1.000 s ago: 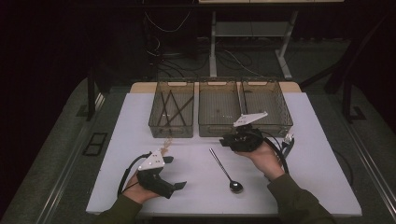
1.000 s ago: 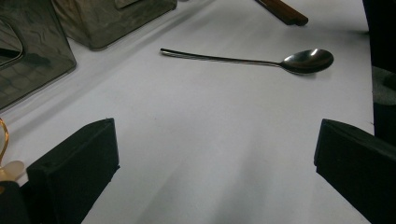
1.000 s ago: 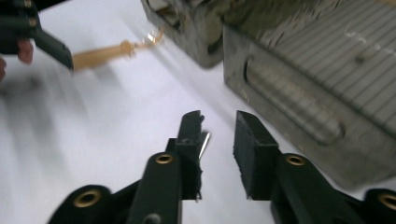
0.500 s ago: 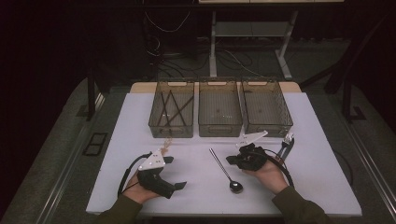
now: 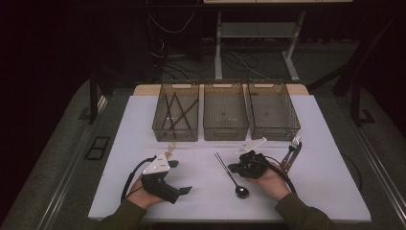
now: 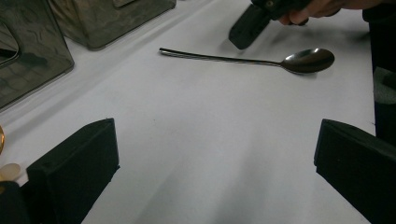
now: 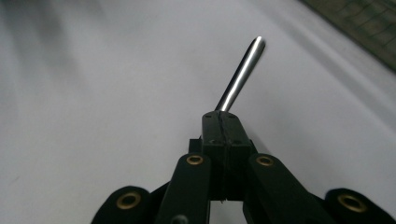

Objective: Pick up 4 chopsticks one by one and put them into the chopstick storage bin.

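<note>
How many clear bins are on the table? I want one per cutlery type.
3, in a row at the table's far edge: the left bin holding dark sticks, the middle bin, and the right bin.

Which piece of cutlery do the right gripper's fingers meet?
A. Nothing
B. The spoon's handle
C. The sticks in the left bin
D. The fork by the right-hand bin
B: in the right gripper view the right gripper is shut on the spoon, whose handle juts out past it.

You have bare counter (image 5: 201, 191) along the near edge between your hands; three bins (image 5: 226, 115) block the far edge, and cutlery (image 5: 291, 152) lies toward the right edge.
</note>
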The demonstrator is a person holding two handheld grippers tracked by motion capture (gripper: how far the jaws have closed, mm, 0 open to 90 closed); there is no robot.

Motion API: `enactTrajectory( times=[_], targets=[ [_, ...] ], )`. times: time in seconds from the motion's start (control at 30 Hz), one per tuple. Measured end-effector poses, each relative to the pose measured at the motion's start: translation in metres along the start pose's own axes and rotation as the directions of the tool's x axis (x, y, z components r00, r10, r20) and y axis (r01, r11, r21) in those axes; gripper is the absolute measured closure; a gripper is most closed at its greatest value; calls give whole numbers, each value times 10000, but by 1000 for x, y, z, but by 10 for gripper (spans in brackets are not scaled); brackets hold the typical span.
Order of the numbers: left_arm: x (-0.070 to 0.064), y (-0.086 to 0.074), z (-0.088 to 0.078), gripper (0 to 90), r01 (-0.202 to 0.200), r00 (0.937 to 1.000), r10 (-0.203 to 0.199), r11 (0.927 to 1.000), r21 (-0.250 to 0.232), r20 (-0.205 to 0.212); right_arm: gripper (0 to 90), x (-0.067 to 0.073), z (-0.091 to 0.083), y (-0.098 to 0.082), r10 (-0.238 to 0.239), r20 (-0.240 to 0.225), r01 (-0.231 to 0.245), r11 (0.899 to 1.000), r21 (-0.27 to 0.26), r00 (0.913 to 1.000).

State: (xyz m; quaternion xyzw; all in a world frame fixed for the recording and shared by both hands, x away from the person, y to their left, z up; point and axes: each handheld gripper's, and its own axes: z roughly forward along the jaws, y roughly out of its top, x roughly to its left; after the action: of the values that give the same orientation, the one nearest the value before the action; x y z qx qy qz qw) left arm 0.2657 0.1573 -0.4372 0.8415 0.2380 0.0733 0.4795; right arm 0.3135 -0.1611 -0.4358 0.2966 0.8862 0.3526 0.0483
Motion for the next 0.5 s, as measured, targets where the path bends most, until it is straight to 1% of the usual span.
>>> enactTrajectory(
  times=[0.17,0.23,0.4,0.5],
  targets=[
    [0,0,-1,0,49,10000,-49,10000,-42,-30,900,-6,3,12,112,64,-110,9996,-249,9999],
    [0,0,0,0,-2,10000,2,10000,19,-20,900,-9,5,16,159,89,-156,9994,-306,9998],
    [-1,0,0,0,-3,10000,3,10000,3,-25,900,-15,9,24,333,124,-326,9980,-538,9994],
    [-1,0,-1,0,-13,10000,13,10000,21,-26,900,-18,11,28,461,144,-452,9972,-589,9988]
  ],
)
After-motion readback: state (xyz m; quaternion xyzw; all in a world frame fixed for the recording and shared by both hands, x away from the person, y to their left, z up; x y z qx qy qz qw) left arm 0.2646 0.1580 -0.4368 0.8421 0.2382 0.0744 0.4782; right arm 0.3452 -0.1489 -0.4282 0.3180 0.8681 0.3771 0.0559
